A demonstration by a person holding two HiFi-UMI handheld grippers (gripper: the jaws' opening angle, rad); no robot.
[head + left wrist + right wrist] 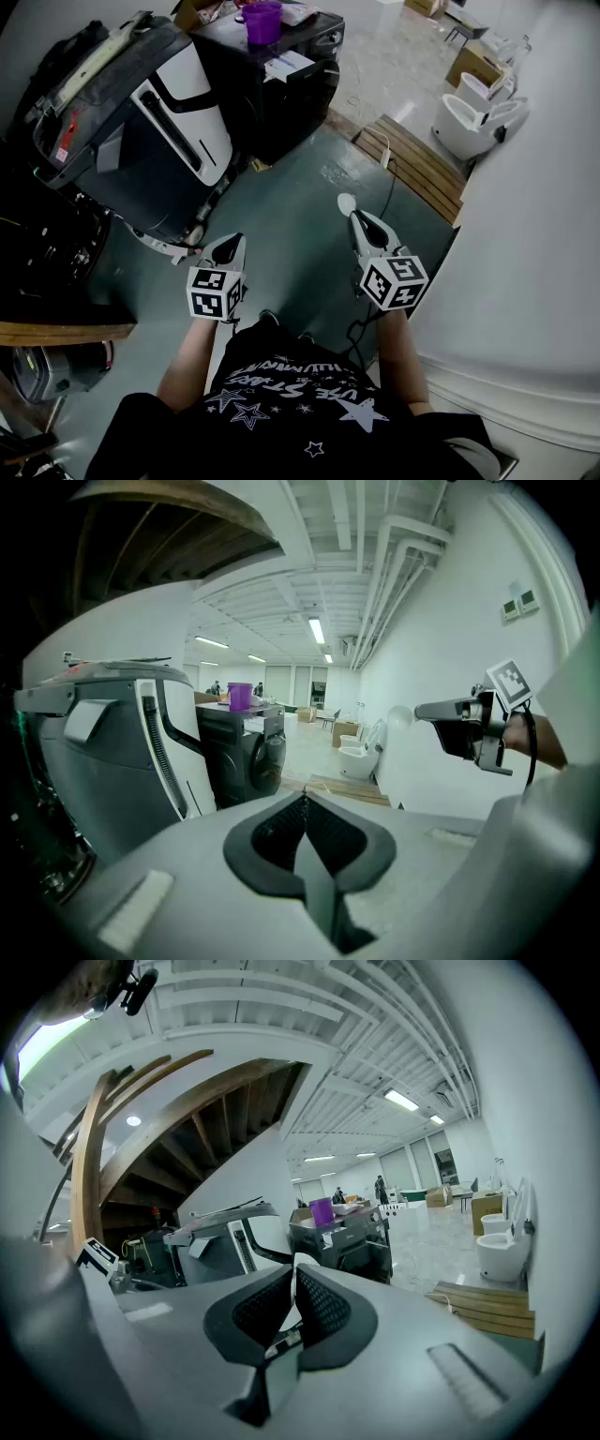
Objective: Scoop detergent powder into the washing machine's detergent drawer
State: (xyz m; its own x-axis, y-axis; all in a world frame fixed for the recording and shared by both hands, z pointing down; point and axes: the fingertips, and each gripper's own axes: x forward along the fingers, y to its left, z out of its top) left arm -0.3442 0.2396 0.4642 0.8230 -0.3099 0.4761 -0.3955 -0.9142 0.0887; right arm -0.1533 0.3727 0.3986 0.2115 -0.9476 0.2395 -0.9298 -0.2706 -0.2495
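Note:
A dark front-loading washing machine (281,80) stands at the far end of the floor with a purple cup (262,21) on top; the left gripper view (246,757) and the right gripper view (349,1232) also show the machine. I cannot make out its detergent drawer. My right gripper (361,217) is shut on the handle of a white scoop (346,201), whose round bowl sticks out ahead of the jaws (401,719); a white sliver of the scoop (296,1258) shows between the pads. My left gripper (228,242) is shut and empty (302,799). Both grippers hang in the air, well short of the machine.
A large black-and-white appliance (141,122) leans at the left, nearer than the washer. A wooden pallet (417,159) and white toilets (464,122) lie at the right, along a white wall (525,244). A cable (389,183) runs over the grey floor.

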